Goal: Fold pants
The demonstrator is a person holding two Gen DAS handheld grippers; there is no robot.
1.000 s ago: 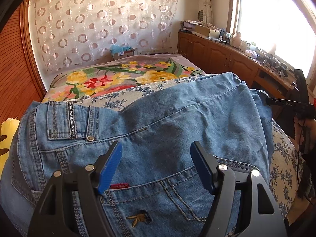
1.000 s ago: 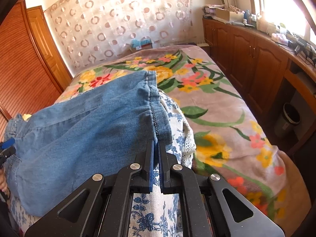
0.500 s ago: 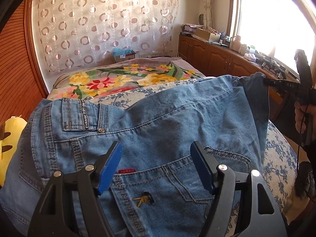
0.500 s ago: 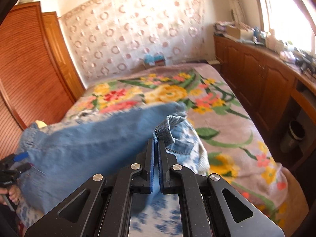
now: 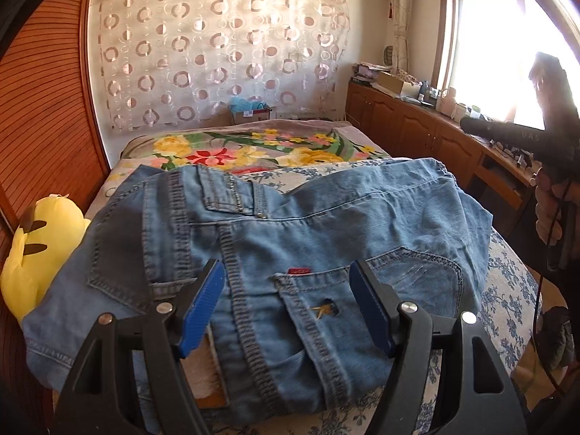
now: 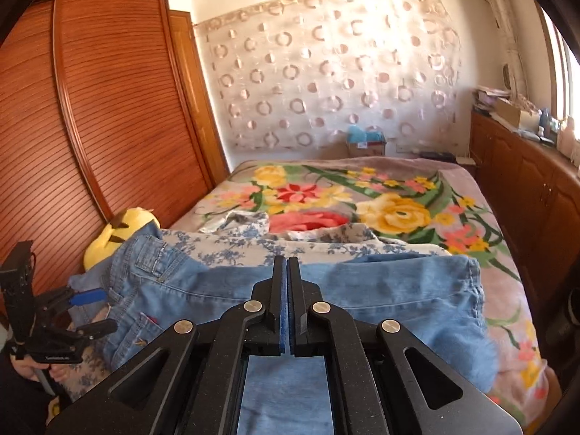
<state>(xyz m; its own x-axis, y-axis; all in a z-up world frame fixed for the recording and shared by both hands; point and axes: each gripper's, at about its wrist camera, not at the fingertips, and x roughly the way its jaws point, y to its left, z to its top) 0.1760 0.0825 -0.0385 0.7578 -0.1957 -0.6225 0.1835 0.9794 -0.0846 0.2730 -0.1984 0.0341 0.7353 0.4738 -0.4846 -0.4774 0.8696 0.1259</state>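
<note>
Blue denim jeans (image 5: pixel 290 239) lie on the bed, waist and back pockets toward the left gripper, legs folded over. My left gripper (image 5: pixel 286 308) is open and empty just above the back pocket area. My right gripper (image 6: pixel 287 272) has its jaws together; the jeans (image 6: pixel 380 290) lie spread under and beyond it, and I cannot tell whether fabric is pinched between the pads. The left gripper shows at the left of the right wrist view (image 6: pixel 87 308); the right gripper's body shows at the right of the left wrist view.
The bed carries a flowered blanket (image 5: pixel 253 148) and a blue-patterned sheet (image 5: pixel 507 290). A yellow plush toy (image 5: pixel 40 246) lies at the left by the wooden wardrobe (image 6: pixel 108 108). Wooden cabinets (image 5: pixel 417 130) run along the right under the window.
The right gripper has swung up and leftward, carrying the leg end over the jeans, which now lie folded shorter. The left gripper has drawn back from the waist, still open.
</note>
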